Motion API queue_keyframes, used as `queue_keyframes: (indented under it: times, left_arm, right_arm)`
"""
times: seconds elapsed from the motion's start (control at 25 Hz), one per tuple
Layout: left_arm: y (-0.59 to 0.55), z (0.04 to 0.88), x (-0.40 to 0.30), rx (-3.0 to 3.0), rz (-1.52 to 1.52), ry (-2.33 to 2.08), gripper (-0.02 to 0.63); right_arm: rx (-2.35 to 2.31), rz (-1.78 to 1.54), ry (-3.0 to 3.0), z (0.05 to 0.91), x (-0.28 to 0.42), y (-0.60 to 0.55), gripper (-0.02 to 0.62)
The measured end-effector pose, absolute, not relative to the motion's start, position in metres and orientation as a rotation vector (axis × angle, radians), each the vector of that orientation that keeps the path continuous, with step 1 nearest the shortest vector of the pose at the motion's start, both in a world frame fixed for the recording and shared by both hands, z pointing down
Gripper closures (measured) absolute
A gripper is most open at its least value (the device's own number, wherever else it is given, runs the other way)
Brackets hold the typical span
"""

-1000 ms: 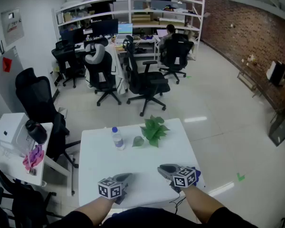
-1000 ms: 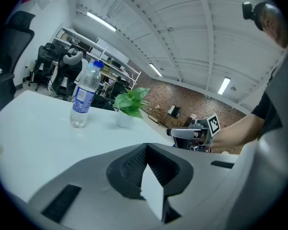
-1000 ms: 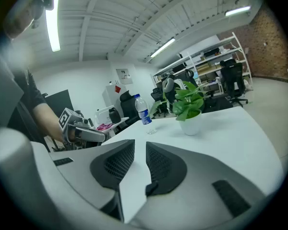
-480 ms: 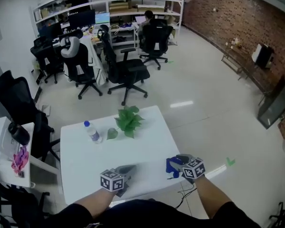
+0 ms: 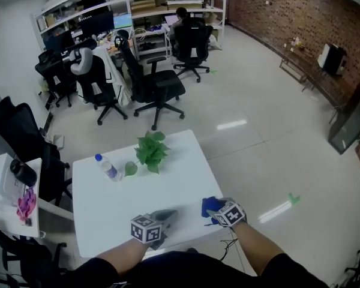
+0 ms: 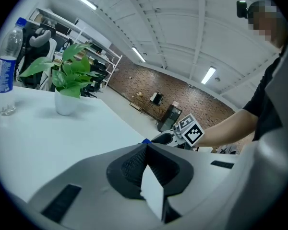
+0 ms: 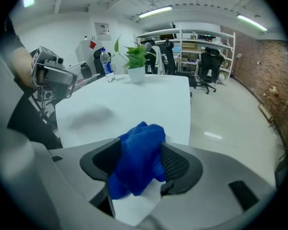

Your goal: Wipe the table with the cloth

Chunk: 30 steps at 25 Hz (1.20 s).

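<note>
A crumpled blue cloth (image 7: 137, 159) sits between the jaws of my right gripper (image 7: 140, 165), which are opening and stand wide, so the cloth is loose rather than pinched. In the head view the cloth (image 5: 208, 206) lies on the white table (image 5: 156, 188) near its front right corner, just ahead of my right gripper (image 5: 216, 210). My left gripper (image 5: 164, 216) rests low over the table's front edge, to the left of the cloth. Its jaws (image 6: 146, 150) are shut with nothing between them. The right gripper's marker cube shows beyond them.
A potted green plant (image 5: 149, 150) and a water bottle (image 5: 106, 167) stand at the table's far side. The table's right edge (image 7: 189, 104) drops to the shiny floor. Black office chairs (image 5: 153, 89) stand beyond, and a side table (image 5: 9, 185) at the left.
The blue cloth now shows in front of the right gripper, near the table's front right corner; a second ago it was barely visible. The left gripper has hardly moved.
</note>
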<state>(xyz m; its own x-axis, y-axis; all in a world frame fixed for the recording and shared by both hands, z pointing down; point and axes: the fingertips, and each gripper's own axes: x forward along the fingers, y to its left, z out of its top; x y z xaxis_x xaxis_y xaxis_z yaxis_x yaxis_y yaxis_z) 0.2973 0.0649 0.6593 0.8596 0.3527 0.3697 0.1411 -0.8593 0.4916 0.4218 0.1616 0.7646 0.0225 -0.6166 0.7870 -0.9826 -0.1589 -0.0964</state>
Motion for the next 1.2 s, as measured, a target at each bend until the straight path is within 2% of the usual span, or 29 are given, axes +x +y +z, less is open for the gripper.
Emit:
queue_keyframes:
  times: [0.16, 0.32, 0.56, 0.84, 1.2]
  left_arm:
    - [0.068, 0.66, 0.299, 2.577, 0.645, 0.344, 0.611]
    - [0.059, 0.662, 0.295, 2.577, 0.639, 0.308, 0.611]
    - [0.035, 0.654, 0.274, 2.572, 0.579, 0.237, 0.611]
    - [-0.04, 0.645, 0.214, 2.599, 0.488, 0.073, 0.611]
    - [-0.145, 0.645, 0.074, 2.639, 0.384, -0.183, 0.611]
  right_arm:
    - [1.806, 1.068, -1.616, 0.775, 0.422, 0.162, 0.317]
    - [1.755, 1.108, -1.663, 0.78, 0.414, 0.157, 0.399]
    - [1.703, 1.093, -1.683, 0.771, 0.403, 0.153, 0.474]
    - [1.719, 0.939, -1.779, 0.726, 0.368, 0.073, 0.481]
    - [1.397, 0.435, -1.932, 0.683, 0.237, -0.117, 0.482]
